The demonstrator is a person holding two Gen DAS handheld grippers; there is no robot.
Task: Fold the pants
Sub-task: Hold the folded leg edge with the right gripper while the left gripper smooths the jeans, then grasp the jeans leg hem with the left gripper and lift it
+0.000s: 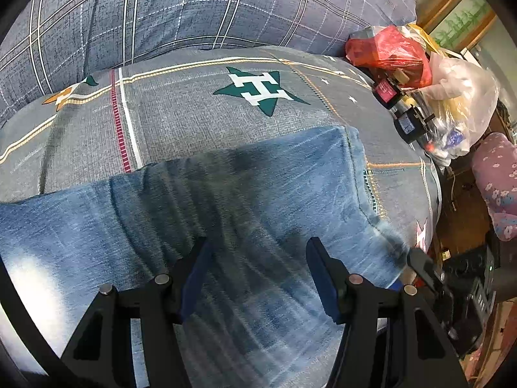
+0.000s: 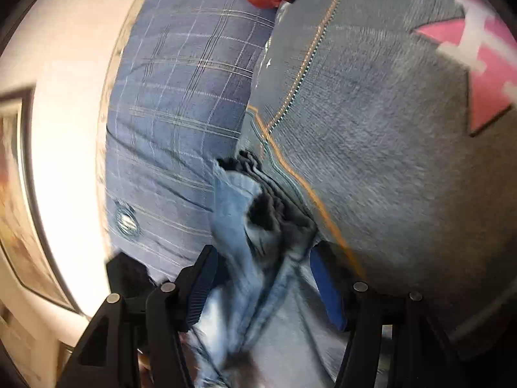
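Blue denim pants lie across a grey bedspread with star prints. In the left wrist view my left gripper is open just above the flat denim, with nothing between its blue pads. In the right wrist view my right gripper has its jaws apart, and a bunched hem of the pants with a dark lining sits between the pads. Whether the pads press the cloth cannot be told. The right gripper's tip shows in the left wrist view at the pants' right end.
A blue plaid pillow lies along the far side of the bed, also in the right wrist view. Red and white plastic bags and small boxes crowd the bed's right edge. A pink flowered cushion sits beyond it.
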